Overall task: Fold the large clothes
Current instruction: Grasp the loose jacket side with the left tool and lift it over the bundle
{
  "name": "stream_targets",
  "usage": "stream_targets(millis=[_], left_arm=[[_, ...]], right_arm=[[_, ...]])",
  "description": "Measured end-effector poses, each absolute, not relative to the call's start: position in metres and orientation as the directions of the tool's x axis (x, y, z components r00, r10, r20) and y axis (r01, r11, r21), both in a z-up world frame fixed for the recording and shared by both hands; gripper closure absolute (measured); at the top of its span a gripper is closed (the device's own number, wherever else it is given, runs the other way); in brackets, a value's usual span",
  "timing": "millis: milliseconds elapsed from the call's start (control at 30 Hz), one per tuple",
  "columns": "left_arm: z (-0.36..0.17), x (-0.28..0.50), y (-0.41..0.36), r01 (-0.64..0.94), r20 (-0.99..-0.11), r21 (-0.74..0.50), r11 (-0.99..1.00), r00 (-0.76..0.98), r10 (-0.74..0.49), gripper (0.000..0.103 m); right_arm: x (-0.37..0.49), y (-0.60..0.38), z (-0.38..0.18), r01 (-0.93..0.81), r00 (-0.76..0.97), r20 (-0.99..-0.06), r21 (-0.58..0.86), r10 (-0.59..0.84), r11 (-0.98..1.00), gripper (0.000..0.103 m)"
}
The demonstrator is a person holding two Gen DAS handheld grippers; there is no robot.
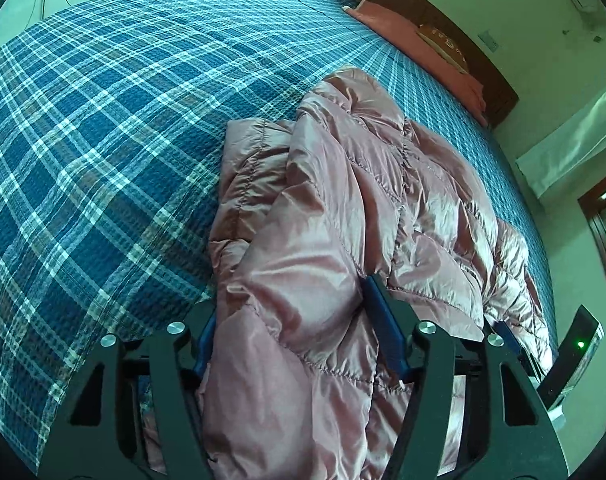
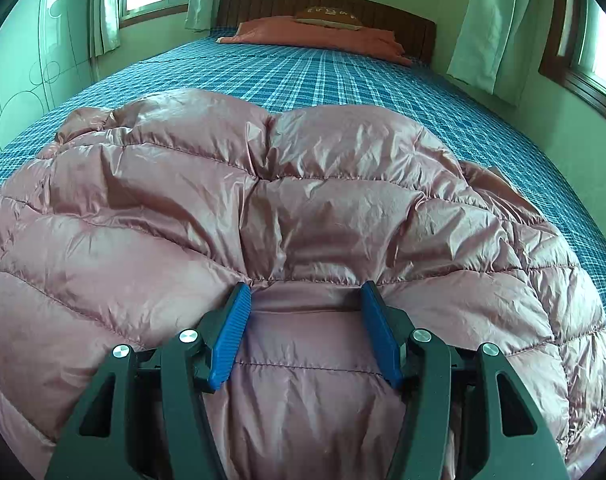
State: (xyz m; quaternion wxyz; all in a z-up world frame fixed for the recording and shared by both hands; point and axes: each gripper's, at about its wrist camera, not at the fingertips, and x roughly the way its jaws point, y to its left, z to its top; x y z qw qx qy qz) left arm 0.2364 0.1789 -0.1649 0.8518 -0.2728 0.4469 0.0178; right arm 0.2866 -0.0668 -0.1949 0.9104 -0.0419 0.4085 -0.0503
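Left wrist view: your left gripper [image 1: 291, 320] has a thick fold of the pink jacket [image 1: 343, 200] bunched between its blue pads [image 1: 383, 328]; the fabric fills the gap and bulges against both pads, so it is clamped on the jacket. The jacket lies crumpled on the near right part of the bed [image 1: 103, 140], over the blue plaid cover, one section folded across another. Far right, a pink pillow [image 1: 423, 40] sits by the headboard [image 1: 443, 12]. In the right wrist view, your right gripper [image 2: 305, 320] presses its pads [image 2: 231, 332] down into the jacket [image 2: 303, 200], with a puffy panel caught between them, clamped on it too. Curtains [image 2: 487, 20] hang on the far right.
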Motion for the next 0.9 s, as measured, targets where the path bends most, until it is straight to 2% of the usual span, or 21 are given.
stream_targets(millis=[200, 367, 433, 500, 600, 700, 900], left_arm=[[-0.171, 0.224, 0.202, -0.276, -0.735, -0.538, 0.796, 0.616, -0.283, 0.040], [-0.170, 0.234, 0.190, -0.241, -0.723, -0.554, 0.797, 0.614, -0.317, 0.042], [-0.167, 0.236, 0.184, -0.225, -0.717, -0.557, 0.800, 0.616, -0.326, 0.053], [-0.165, 0.237, 0.182, -0.209, -0.711, -0.560, 0.802, 0.618, -0.336, 0.071], [-0.158, 0.234, 0.180, -0.184, -0.694, -0.562, 0.807, 0.635, -0.339, 0.086], [-0.144, 0.230, 0.172, -0.157, -0.682, -0.538, 0.828, 0.658, -0.319, 0.091], [-0.116, 0.227, 0.152, -0.120, -0.668, -0.483, 0.867, 0.692, -0.276, 0.092]], right_arm=[[0.286, -0.066, -0.194, 0.059, 0.661, -0.739, -0.117, -0.127, 0.991, 0.046], [0.286, -0.065, -0.193, 0.061, 0.661, -0.739, -0.119, -0.129, 0.991, 0.046], [0.286, -0.066, -0.193, 0.062, 0.661, -0.739, -0.120, -0.131, 0.991, 0.046], [0.286, -0.065, -0.192, 0.062, 0.661, -0.738, -0.122, -0.133, 0.991, 0.046], [0.286, -0.064, -0.192, 0.064, 0.662, -0.737, -0.126, -0.136, 0.990, 0.046], [0.286, -0.063, -0.192, 0.065, 0.662, -0.736, -0.131, -0.141, 0.989, 0.046], [0.286, -0.062, -0.186, 0.069, 0.658, -0.738, -0.133, -0.146, 0.989, 0.046]])
